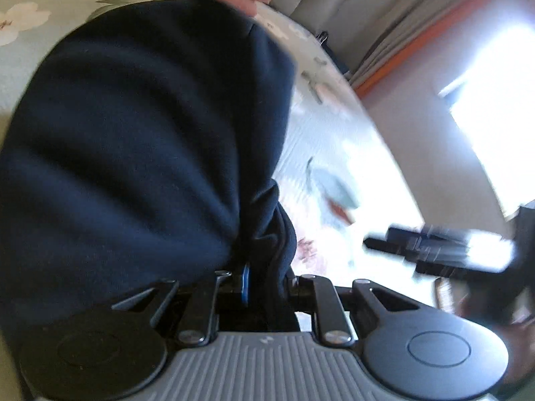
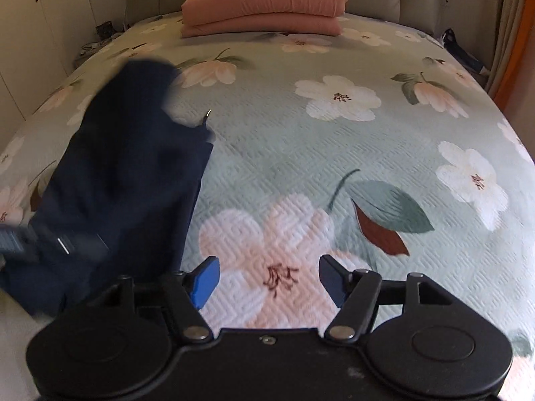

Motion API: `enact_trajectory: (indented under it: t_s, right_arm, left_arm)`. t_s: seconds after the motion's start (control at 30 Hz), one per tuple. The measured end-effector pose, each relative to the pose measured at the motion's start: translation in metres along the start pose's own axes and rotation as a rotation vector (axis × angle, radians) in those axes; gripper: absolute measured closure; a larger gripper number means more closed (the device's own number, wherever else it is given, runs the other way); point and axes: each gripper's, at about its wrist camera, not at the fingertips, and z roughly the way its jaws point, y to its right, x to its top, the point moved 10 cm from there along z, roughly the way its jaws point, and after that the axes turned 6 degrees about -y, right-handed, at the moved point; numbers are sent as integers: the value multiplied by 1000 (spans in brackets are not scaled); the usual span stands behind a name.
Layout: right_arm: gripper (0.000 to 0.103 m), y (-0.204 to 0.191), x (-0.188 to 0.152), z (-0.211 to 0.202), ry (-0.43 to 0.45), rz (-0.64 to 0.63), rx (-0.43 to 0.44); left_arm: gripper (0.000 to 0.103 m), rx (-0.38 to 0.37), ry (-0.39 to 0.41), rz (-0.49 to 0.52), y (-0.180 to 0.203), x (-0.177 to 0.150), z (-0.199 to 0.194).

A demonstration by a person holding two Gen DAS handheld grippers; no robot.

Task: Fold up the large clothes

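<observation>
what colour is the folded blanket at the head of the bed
Salmon pink, plain. The folded blanket shows best in the right wrist view.

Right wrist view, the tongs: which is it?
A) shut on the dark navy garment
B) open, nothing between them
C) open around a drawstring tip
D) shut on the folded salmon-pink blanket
B: the right tongs stand apart with only the pale green floral quilted bedspread showing between the blue pads; the dark navy garment hangs off to the left, and the folded salmon-pink blanket lies at the far end of the bed.
</observation>
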Motion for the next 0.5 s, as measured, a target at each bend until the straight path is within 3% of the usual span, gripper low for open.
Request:
enact_trajectory:
  t_s: [0.1,0.17,0.2,0.3,0.4,0.5]
  right_arm:
    - [25,-15,21,5,43,6,99]
    - [42,-31,40,3,106,-15,168]
    - [63,-38,50,4,128,-36,169]
    - [67,-65,74,15,138,-133,160]
    - [67,-86,87,35,92,-197,200]
    - [67,-82,94,50,101,-305,56]
  left_arm:
    - [84,98,26,88,13,-9,18]
    - [82,131,31,90,16,-12,22]
    - [81,143,39,97,19,-15,20]
    - [67,158,74,169,34,-20,8]
    - [58,32,54,205,55,-29,-11]
    - [59,-159,-62,238,69,-62,-36]
